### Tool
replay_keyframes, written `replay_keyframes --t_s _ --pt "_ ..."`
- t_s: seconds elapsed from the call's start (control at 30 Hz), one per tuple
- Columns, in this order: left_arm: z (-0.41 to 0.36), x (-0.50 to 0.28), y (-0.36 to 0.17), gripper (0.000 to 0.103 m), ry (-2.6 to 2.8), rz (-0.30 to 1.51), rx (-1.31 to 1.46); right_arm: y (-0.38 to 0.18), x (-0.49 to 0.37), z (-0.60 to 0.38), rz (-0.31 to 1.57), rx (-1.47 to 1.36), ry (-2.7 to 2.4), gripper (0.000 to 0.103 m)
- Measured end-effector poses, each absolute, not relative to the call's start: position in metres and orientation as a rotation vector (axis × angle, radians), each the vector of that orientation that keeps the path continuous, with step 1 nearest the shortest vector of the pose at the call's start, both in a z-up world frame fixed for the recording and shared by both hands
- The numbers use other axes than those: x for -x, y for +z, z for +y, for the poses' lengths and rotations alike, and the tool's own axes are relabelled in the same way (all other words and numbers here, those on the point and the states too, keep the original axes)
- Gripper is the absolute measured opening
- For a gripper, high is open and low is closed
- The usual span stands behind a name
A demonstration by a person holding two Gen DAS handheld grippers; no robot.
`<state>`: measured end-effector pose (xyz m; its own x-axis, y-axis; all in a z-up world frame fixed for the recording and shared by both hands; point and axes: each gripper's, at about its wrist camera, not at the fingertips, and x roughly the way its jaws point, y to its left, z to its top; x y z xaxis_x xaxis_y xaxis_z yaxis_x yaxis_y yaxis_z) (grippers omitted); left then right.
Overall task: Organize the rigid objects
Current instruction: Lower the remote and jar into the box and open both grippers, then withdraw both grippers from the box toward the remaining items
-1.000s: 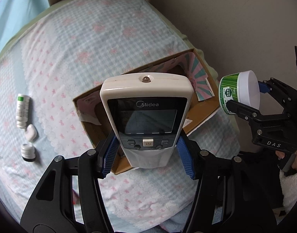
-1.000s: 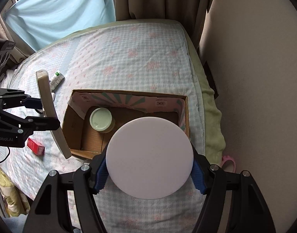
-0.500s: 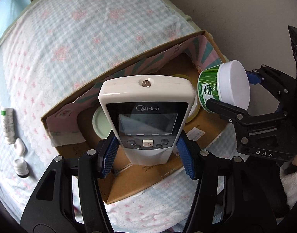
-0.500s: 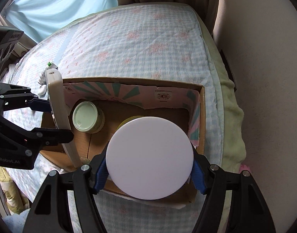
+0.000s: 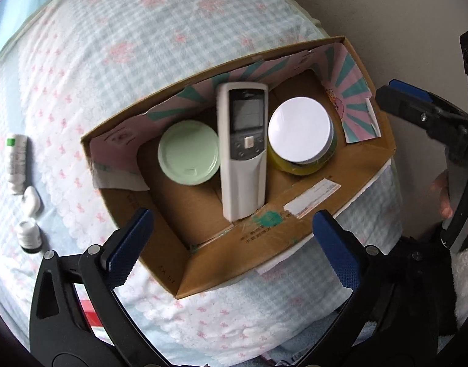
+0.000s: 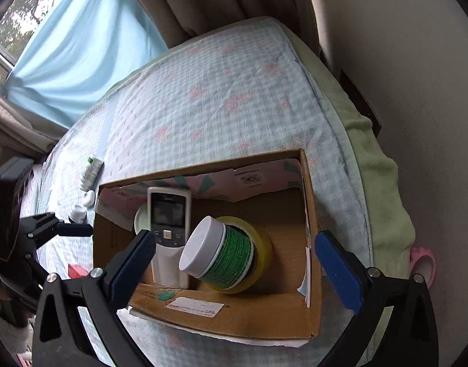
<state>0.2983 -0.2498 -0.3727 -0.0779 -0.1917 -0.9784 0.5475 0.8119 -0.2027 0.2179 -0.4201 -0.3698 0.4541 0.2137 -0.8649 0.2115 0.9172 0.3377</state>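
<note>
A white Midea remote (image 5: 243, 150) lies in the cardboard box (image 5: 264, 244), between a pale green lidded jar (image 5: 188, 152) and a white-lidded green jar (image 5: 299, 134) that sits in a yellow tape roll (image 5: 307, 168). My left gripper (image 5: 230, 247) is open and empty above the box's near wall. In the right wrist view my right gripper (image 6: 234, 263) is open and empty above the box (image 6: 234, 318), the green jar (image 6: 218, 253) and the remote (image 6: 168, 223) just ahead of it.
On the checked bedsheet left of the box lie a white tube (image 5: 16, 162), a small white piece (image 5: 31, 198) and a small bottle (image 5: 28, 235). A red box (image 6: 77, 270) lies near the left edge. A wall (image 6: 417, 91) runs along the bed's right side.
Both grippers have opened and drawn back. The remote and the white-lidded green jar were let go and now rest inside the box.
</note>
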Motion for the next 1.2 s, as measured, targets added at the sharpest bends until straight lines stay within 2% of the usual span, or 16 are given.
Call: replay_keyframes --t_s 0.3,0.67,1.2 --pt "-0.221 -0.284 -0.367 0.103 -0.584 1.53 -0.225 -0.359 -0.211 -0.412 1.081 -0.484 -0.012 0.103" --pt "-0.195 -0.266 -0.317 0.103 -0.548 1.406 -0.216 -0.32 -0.194 -0.389 1.074 -0.396 -0.016 0.103" --pt "-0.072 -0.204 -0.246 0.103 -0.376 1.243 -0.209 -0.244 -0.181 -0.294 1.047 -0.25 0.037 0.103"
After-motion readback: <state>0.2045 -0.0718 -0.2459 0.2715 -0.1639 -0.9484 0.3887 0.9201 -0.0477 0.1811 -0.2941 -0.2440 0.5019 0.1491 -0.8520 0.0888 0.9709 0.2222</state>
